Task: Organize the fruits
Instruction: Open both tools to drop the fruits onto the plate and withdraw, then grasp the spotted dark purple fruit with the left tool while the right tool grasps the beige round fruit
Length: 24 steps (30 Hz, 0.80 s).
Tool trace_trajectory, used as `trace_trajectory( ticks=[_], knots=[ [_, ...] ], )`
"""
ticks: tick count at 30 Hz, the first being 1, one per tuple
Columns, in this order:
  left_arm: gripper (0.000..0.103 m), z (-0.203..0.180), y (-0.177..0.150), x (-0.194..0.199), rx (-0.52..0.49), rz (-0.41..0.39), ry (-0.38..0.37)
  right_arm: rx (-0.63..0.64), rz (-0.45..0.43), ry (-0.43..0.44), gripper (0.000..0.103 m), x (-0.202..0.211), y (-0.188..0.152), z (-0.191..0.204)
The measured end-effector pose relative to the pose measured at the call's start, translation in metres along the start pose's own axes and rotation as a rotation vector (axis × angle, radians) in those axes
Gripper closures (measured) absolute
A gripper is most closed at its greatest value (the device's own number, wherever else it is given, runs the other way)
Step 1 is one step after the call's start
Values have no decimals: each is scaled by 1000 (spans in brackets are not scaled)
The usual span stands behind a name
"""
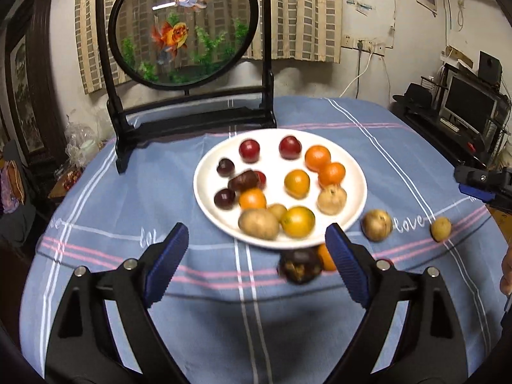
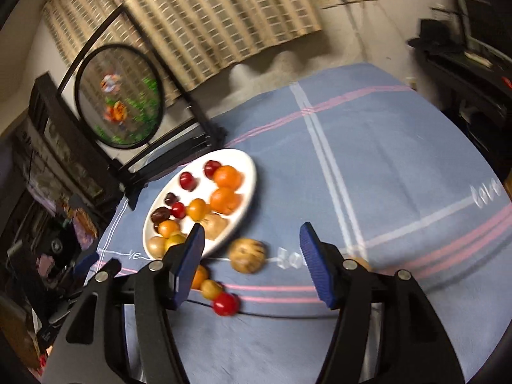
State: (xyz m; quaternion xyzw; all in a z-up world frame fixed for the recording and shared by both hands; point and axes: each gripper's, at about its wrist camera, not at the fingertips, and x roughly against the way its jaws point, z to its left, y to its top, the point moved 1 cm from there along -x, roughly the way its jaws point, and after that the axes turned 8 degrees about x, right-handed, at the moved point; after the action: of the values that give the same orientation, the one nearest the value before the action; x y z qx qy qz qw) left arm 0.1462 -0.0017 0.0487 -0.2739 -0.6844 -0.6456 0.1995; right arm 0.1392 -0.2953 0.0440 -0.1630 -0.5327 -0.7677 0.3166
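Observation:
A white plate [image 1: 204,192] on the blue tablecloth holds several fruits: oranges, red plums, dark fruits and tan ones. It also shows in the right wrist view [image 2: 248,172]. My left gripper [image 1: 256,233] is open and empty, just short of the plate's near rim. Off the plate lie a dark mangosteen [image 1: 299,267], an orange [image 1: 324,257], a tan round fruit [image 1: 377,225] and a small tan fruit [image 1: 441,228]. My right gripper [image 2: 252,240] is open and empty above the tan round fruit [image 2: 248,255]. A small red fruit [image 2: 225,304] and a yellow one [image 2: 210,289] lie near it.
A black-framed round goldfish screen [image 1: 184,25] stands at the table's back, behind the plate. The blue striped tablecloth [image 1: 249,320] covers the round table. A desk with a monitor [image 1: 468,105] stands to the right. The right gripper's tip [image 1: 480,182] shows at the right edge.

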Motion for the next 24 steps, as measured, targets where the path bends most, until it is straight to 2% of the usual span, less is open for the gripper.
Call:
trace_trajectory(
  ticks=[3, 6, 9, 13, 18, 21, 22, 23, 24],
  knots=[
    [14, -2, -14, 0, -15, 20, 7, -52, -14, -6, 41, 7, -15, -18],
    [14, -4, -26, -1, -33, 29, 17, -51, -18, -40, 41, 9, -26, -28],
    [14, -6, -37, -5, -36, 49, 19, -16, -5, -85, 41, 6, -33, -31],
    [14, -7, -47, -12, -15, 56, 11, 65, 55, -189, 41, -2, -40, -33],
    [12, -16, -56, -15, -88, 35, 24, 142, 91, -247, 41, -16, -48, -27],
    [11, -12, -57, -18, -57, 63, -14, 174, 117, -315, 41, -29, -52, -24],
    [11, -11, -57, -19, -52, 72, -21, 180, 122, -347, 44, -33, -53, -25],
    [11, -10, -59, -21, -51, 82, -25, 185, 128, -362, 51, -35, -52, -24],
    [11, -10, -60, -23, -54, 86, -23, 187, 141, -379, 53, -40, -52, -25]
  ],
)
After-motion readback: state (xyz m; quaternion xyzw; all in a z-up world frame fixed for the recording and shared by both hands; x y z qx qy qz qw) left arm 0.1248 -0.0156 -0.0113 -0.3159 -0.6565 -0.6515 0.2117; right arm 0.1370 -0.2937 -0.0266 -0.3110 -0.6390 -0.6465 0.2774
